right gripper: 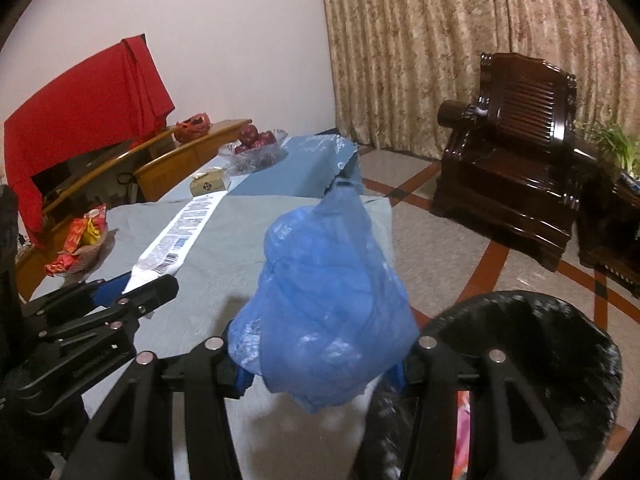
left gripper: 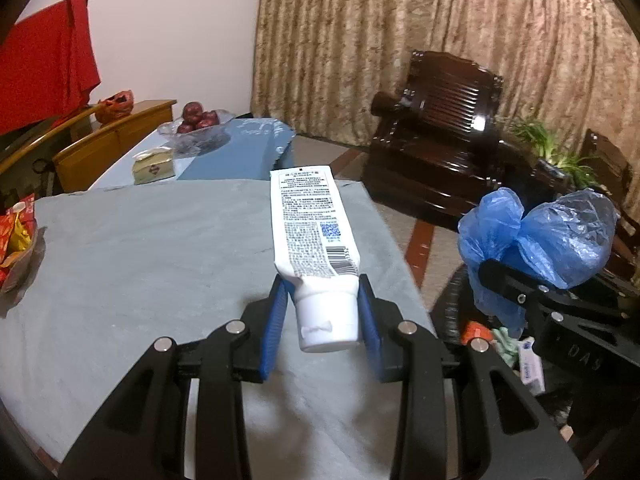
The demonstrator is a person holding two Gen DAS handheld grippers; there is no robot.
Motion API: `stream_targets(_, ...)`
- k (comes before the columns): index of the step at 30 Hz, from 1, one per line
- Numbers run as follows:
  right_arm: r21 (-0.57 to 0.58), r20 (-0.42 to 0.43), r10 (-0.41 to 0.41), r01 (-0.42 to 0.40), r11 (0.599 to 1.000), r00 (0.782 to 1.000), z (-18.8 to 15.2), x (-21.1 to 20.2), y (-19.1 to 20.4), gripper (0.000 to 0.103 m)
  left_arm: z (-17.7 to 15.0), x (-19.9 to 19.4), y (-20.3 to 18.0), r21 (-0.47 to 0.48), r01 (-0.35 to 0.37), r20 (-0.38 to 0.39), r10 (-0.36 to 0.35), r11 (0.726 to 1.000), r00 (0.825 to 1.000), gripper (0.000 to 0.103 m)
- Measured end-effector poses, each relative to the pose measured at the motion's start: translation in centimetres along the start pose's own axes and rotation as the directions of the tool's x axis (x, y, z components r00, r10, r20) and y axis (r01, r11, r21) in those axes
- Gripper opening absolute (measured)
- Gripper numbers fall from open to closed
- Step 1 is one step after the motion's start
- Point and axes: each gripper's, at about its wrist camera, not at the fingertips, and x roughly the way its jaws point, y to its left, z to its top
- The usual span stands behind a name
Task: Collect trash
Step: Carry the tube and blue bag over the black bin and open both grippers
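1. The left gripper clamps a white tube at its cap end, lower centre of the frame, raised above the grey-clothed table
2. The right gripper is closed on a crumpled blue plastic bag, centre of its frame; its pads are mostly hidden by the plastic
3. A black-lined trash bin sits lower right, apparently holding some scraps already
4. A glass bowl of red fruit stands at upper left

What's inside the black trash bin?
Inside the trash bin you can see bits of paper and wrappers. The right gripper and its blue bag cover the rest.
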Motion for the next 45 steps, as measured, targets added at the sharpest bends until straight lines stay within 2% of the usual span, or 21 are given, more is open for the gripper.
stream_targets(10, 0.037, 0.046, -0.06, 0.058, 0.998, 0.997, -1.6, -5.2, -3.3, 0.051, -0.8, -3.0, -5.5, 0.064, 0.087, 0.028, -0.089, 0.994, 0.996, 0.034)
stream_targets(20, 0.091, 0.065, -0.155, 0.149, 0.985, 0.986, -3.1, -8.2, -8.0, 0.051, -1.6, -2.8, -10.9, 0.146, 0.162, 0.015, -0.166, 0.976, 0.986, 0.034)
stream_targets(30, 0.127, 0.024, -0.264, 0.259, 0.957, 0.964, -5.0, -8.5, -13.2, 0.051, -2.7, 0.8, -16.4, 0.222, 0.241, -0.03, -0.24, 0.945, 0.97, 0.034)
stream_targets(35, 0.144, -0.007, -0.293, 0.291, 0.946, 0.956, -5.8, -7.5, -15.6, 0.052, -3.4, 3.8, -18.2, 0.232, 0.29, -0.077, -0.279, 0.929, 0.957, 0.034)
stream_targets(43, 0.14, -0.063, -0.316, 0.322, 0.936, 0.947, -6.5, -5.0, -18.8, 0.053, -3.7, 7.7, -21.2, 0.263, 0.322, -0.117, -0.301, 0.909, 0.946, 0.034)
stream_targets(44, 0.136, -0.066, -0.319, 0.325, 0.936, 0.945, -6.6, -4.7, -19.1, 0.053, -3.7, 8.2, -21.5, 0.266, 0.332, -0.126, -0.308, 0.905, 0.943, 0.035)
stream_targets(45, 0.128, -0.075, -0.322, 0.33, 0.935, 0.944, -6.6, -4.3, -19.4, 0.06, -3.5, 8.6, -21.5, 0.266, 0.342, -0.137, -0.316, 0.901, 0.939, 0.039)
